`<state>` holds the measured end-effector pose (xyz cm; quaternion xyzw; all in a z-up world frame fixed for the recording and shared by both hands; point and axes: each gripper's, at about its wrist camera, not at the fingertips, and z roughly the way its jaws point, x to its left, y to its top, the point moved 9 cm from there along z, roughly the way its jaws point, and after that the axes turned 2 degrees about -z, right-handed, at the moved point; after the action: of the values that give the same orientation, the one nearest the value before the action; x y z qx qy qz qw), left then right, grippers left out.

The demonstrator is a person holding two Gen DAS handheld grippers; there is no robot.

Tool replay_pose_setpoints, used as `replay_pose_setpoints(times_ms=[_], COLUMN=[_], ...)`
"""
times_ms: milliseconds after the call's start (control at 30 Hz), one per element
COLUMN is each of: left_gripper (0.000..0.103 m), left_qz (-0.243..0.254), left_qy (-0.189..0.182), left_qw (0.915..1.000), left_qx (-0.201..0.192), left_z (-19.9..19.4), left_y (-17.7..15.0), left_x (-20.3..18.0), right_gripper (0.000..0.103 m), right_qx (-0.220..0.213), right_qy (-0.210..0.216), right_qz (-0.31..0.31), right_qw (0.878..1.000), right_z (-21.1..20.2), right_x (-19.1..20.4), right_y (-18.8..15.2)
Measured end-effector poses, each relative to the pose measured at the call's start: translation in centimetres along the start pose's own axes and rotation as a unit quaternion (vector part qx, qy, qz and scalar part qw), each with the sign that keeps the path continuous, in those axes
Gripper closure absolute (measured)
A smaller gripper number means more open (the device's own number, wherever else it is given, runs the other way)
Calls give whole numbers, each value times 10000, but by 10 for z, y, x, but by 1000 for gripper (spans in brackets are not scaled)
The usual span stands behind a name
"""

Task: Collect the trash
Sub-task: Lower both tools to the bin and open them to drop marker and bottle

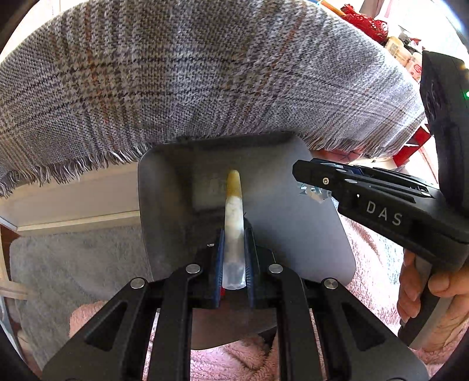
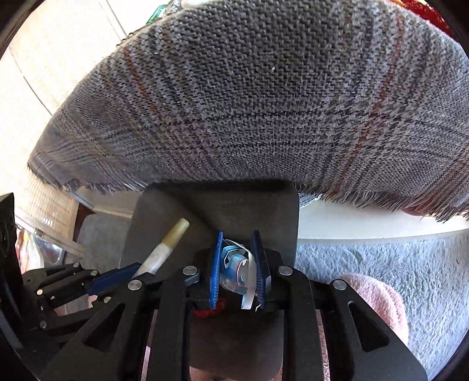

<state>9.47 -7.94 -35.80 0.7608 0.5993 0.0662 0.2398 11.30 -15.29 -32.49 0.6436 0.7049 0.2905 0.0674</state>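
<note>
My left gripper (image 1: 233, 234) is shut on a whitish tube with a yellow tip (image 1: 233, 222), held over the open mouth of a dark grey bin (image 1: 164, 181). The tube also shows in the right wrist view (image 2: 167, 249), with the left gripper (image 2: 117, 278) at lower left. My right gripper (image 2: 237, 258) is shut on a crumpled blue and white wrapper (image 2: 236, 269), also above the bin (image 2: 164, 211). In the left wrist view the right gripper (image 1: 310, 181) comes in from the right with the wrapper (image 1: 312, 192) at its tip.
A grey plaid cloth with a fringed edge (image 1: 205, 73) hangs over a white table edge (image 2: 366, 225) just beyond the bin. Grey carpet (image 2: 395, 269) and a pink fluffy fabric (image 1: 372, 263) lie below. Red items (image 1: 366, 20) sit at the far right.
</note>
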Motion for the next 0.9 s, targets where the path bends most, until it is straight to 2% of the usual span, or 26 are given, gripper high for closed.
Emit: replay_pose_setpoints(times_ms=[67,133,200,233,300,333,500,567,667,900], left_gripper=[91,88,84,81,72,63,39,25,9,8], left_qz=[-27,-62,-73,-80,-92,-91,-71,-46,-3,-19], left_qy=[-1,-6,8,25,64,104,230,286,364,499], left_qw=[10000,10000,9999,9999,9998,9997,9988,9983,9975,9953], left_qx=[-9,-33,-77,-104,-154,-192,-423,-504,-599,-833], left_z=[0,-4,-8,-10,-16,-20,-42,-49,-57,-77], left_y=[1,4,6,7,9,9,12,14,16,25], left_x=[2,6,8,10,13,15,22,22,20,16], right_gripper=[80,73,45,43,42,39,4,3,3,3], right_qx=[33,34,-21,-55,-113,-146,-389,-423,-459,-791], right_qy=[36,8,14,15,-68,-111,-343,-462,-540,-646], right_qz=[20,19,64,91,97,100,199,147,50,89], right_qw=[10000,10000,10000,9999,9999,9998,9985,9979,9975,9947], right_z=[2,2,0,0,-5,-7,-24,-30,-39,-68], right_x=[1,1,1,1,-2,-4,-13,-15,-17,-25], right_y=[1,2,5,8,10,11,15,16,19,31])
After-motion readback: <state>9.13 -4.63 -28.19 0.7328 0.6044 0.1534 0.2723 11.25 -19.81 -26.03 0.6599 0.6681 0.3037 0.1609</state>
